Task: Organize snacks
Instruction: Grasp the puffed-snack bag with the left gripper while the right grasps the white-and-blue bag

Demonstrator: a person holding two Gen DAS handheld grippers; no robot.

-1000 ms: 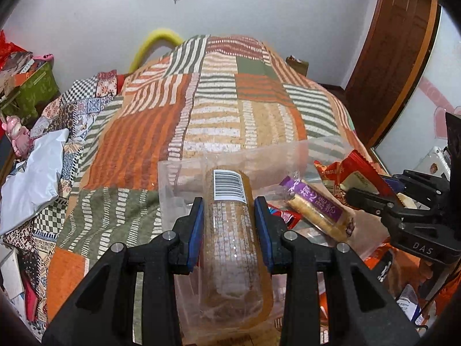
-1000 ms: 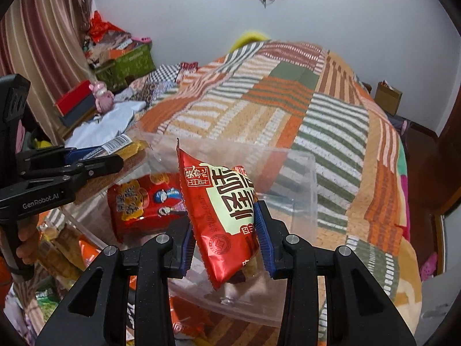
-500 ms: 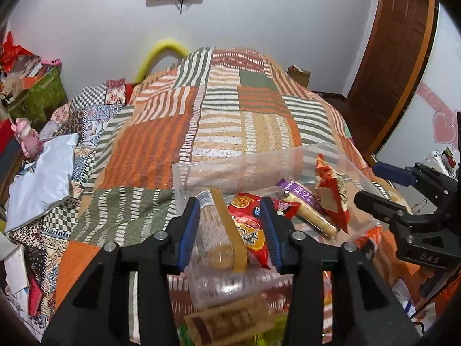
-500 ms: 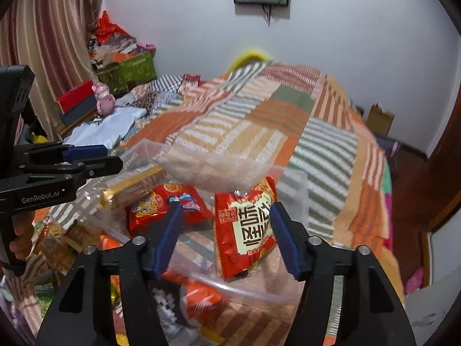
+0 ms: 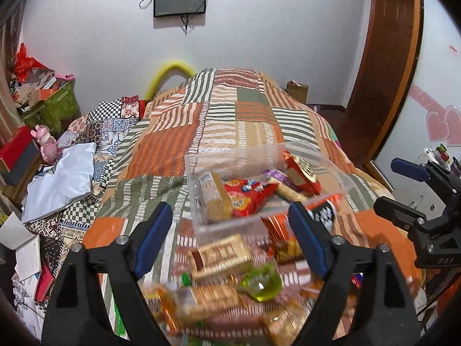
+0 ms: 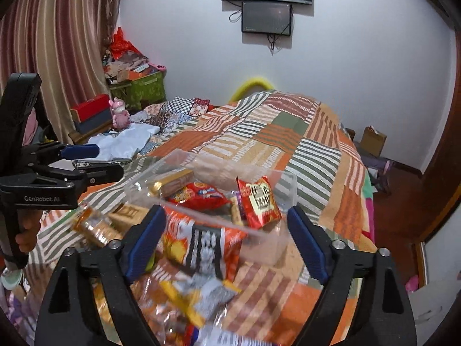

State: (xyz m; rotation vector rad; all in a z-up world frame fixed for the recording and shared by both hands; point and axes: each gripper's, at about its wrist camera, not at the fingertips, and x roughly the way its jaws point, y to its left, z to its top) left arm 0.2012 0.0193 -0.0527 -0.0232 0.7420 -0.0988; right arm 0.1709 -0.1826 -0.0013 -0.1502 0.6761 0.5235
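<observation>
Clear plastic bin point(image 5: 230, 227) sits near the bed's point(image 5: 173, 150) foot edge, holding the biscuit roll point(image 5: 214, 196) and red packet point(image 6: 260, 201) I carried. My left gripper point(image 5: 230, 236) and right gripper point(image 6: 227, 239) have just been opening; both gape empty above loose snacks point(image 5: 222, 255).

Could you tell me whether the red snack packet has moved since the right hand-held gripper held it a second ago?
Yes. The red snack packet now lies inside the clear bin, released from the right hand-held gripper, whose jaws have just been opening.
</observation>
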